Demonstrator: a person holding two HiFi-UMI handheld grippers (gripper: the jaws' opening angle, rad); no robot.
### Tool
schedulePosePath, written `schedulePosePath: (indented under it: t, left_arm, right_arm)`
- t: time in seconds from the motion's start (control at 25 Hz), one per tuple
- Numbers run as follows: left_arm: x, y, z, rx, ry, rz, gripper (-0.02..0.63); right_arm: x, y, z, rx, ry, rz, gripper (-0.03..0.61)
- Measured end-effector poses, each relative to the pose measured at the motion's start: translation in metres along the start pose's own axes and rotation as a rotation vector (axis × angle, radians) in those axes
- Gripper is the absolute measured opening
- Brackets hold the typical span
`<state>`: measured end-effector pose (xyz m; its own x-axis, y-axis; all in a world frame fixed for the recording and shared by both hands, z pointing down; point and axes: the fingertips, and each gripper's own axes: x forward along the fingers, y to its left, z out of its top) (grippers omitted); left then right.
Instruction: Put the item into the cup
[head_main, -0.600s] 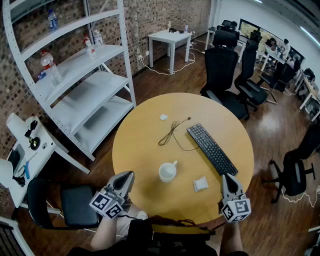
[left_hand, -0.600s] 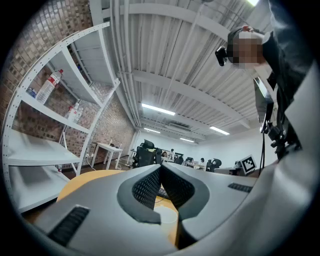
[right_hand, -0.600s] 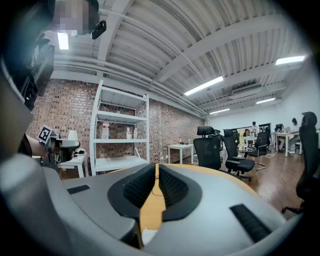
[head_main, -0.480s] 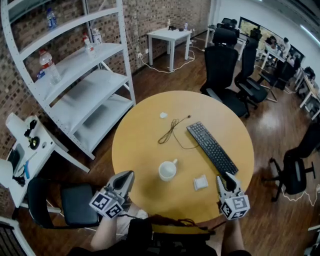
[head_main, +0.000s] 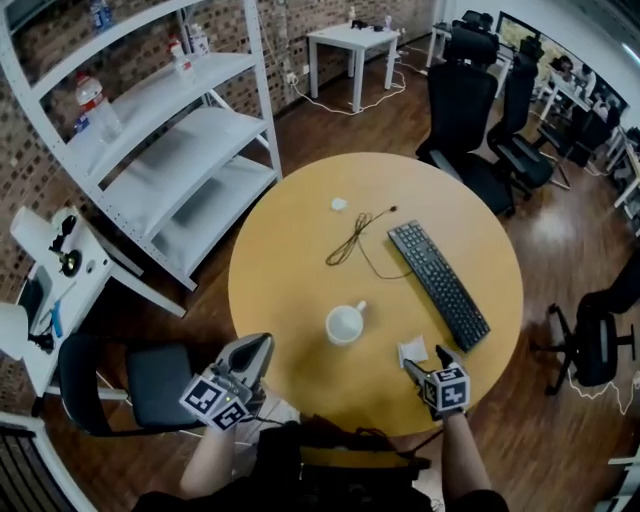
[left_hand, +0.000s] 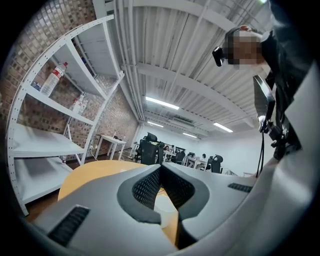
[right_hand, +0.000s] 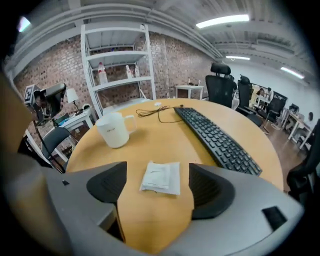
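Observation:
A white mug (head_main: 345, 323) (right_hand: 114, 130) stands upright near the middle of the round wooden table (head_main: 290, 260), handle pointing away from me. A small flat white packet (head_main: 412, 351) (right_hand: 161, 177) lies on the table to the mug's right. My right gripper (head_main: 425, 361) (right_hand: 158, 186) is open wide just behind the packet. The packet lies between the spread jaws and the pads do not touch it. My left gripper (head_main: 258, 352) (left_hand: 160, 172) hovers at the table's near left edge, shut and holding nothing.
A black keyboard (head_main: 440, 285) (right_hand: 215, 140) lies diagonally right of the packet. A thin black cable (head_main: 355, 240) and a small white object (head_main: 339, 204) lie farther back. White shelving (head_main: 160, 150) stands at the left, office chairs (head_main: 470, 110) beyond the table, a black chair (head_main: 160, 385) by my left.
My right gripper has moved forward and left from the table's edge until its open jaws flank the packet. The left gripper has stayed where it was. The head view has shifted slightly.

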<state>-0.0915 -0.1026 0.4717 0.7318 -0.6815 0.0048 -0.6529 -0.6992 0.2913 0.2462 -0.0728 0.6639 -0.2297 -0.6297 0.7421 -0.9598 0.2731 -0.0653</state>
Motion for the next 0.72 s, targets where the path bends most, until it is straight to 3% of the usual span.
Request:
schedulePosePath:
  t: [0.44,0.72]
  left_arm:
    - [-0.01,0.002,-0.008,-0.038,0.043,0.029,-0.006]
    - [-0.012,0.004,-0.01,-0.053,0.06,0.042,-0.005]
  right_arm:
    - [0.051,-0.003,-0.023,0.028,0.123,-0.037,0.396]
    - [0.054,0.001,-0.027,0.002,0.128,-0.071,0.374]
